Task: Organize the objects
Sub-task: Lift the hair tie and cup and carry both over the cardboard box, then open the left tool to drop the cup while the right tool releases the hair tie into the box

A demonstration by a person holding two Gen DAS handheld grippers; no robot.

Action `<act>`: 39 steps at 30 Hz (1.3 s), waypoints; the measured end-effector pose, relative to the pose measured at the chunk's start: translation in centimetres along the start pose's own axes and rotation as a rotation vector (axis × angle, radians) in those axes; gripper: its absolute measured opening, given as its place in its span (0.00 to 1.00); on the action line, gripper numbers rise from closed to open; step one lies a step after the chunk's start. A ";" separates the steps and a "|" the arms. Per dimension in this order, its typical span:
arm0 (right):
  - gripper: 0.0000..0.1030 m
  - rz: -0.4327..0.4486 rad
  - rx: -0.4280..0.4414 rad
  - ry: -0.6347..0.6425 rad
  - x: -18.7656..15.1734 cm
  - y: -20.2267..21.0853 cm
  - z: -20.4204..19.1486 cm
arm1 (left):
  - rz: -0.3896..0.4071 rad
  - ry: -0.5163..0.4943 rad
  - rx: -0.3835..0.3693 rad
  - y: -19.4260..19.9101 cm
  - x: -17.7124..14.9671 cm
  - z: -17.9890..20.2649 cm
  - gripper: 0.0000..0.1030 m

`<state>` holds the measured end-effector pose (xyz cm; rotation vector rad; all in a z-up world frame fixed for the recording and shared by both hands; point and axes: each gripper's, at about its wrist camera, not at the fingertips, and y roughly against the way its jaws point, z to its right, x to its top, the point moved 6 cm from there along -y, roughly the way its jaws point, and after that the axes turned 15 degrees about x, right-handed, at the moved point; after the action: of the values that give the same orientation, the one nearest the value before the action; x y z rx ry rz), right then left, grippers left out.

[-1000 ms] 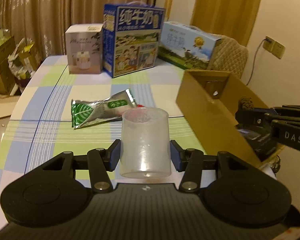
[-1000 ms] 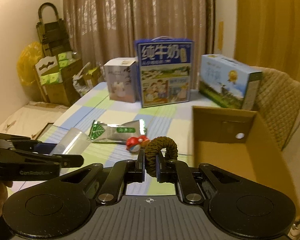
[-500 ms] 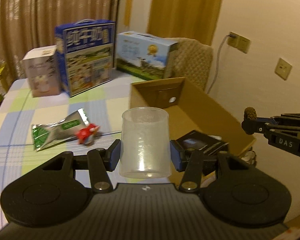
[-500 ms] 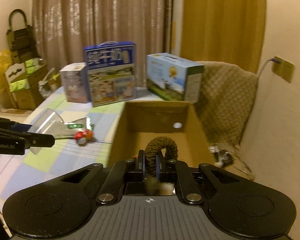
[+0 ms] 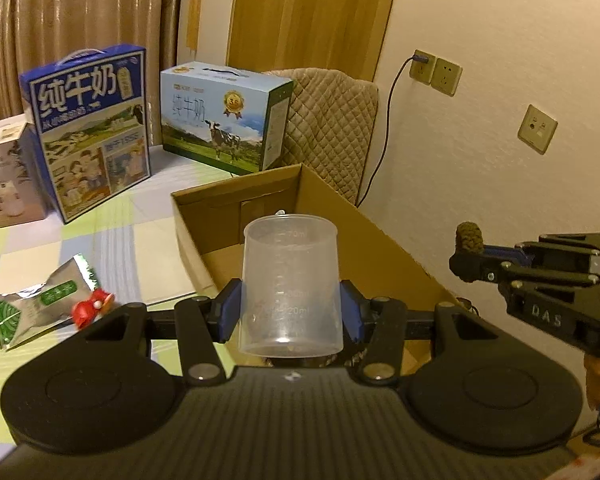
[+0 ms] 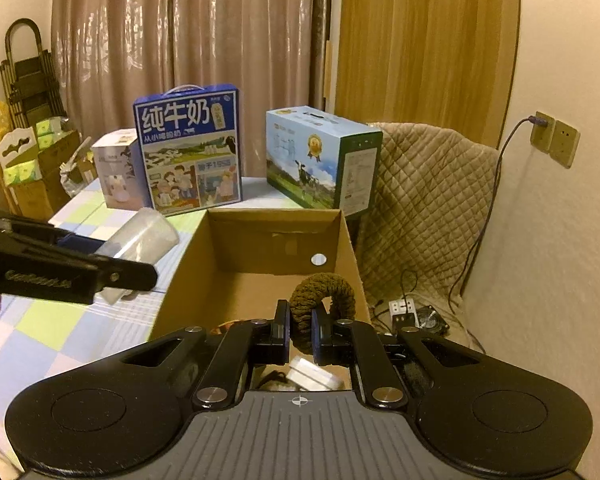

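Right wrist: box (image 6: pixel 260 240) contents behind tongs (image 6: pixel 300 334).

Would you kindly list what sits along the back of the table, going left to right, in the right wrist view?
White box → dark blue milk carton → light blue milk carton → quilted chair back.

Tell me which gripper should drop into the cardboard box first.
Right, probably: the right gripper, shut on the brown ring, hangs over the cardboard box; the measuring cup looks nearer its left wall.
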<state>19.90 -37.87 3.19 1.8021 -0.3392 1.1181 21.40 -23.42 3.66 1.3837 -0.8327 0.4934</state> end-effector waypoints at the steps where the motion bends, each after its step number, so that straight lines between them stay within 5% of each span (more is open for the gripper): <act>1: 0.07 -0.004 0.001 0.001 0.0 -0.3 0.2 | -0.005 0.002 -0.001 -0.6 0.2 0.2 0.45; 6: 0.07 -0.033 0.009 0.009 -0.2 -2.3 1.1 | -0.029 0.011 -0.010 -3.7 1.0 0.8 0.46; 9: 0.07 -0.044 0.012 0.019 -0.1 -3.3 1.5 | -0.031 0.020 0.007 -5.2 1.4 0.6 0.65; 16: 0.10 -0.068 0.076 0.018 0.2 -5.2 2.0 | -0.028 0.054 0.013 -5.7 1.5 -1.1 0.65; 18: 0.37 -0.052 0.085 0.013 0.5 -5.4 2.2 | -0.033 0.068 0.017 -5.8 1.4 -1.7 0.65; 19: 0.64 -0.043 0.091 -0.003 0.7 -5.3 2.3 | -0.034 0.073 0.018 -5.8 1.3 -2.0 0.65; 20: 0.70 -0.031 0.107 -0.029 0.9 -5.3 2.5 | -0.034 0.077 0.020 -5.8 1.2 -2.3 0.65; 39: 0.71 -0.002 0.099 -0.045 1.2 -2.7 -1.6 | -0.035 0.144 0.084 -1.7 -1.6 -7.5 0.75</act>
<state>21.46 -34.87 2.82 1.9165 -0.3134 1.1107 23.28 -16.09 1.52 1.4197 -0.6766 0.5996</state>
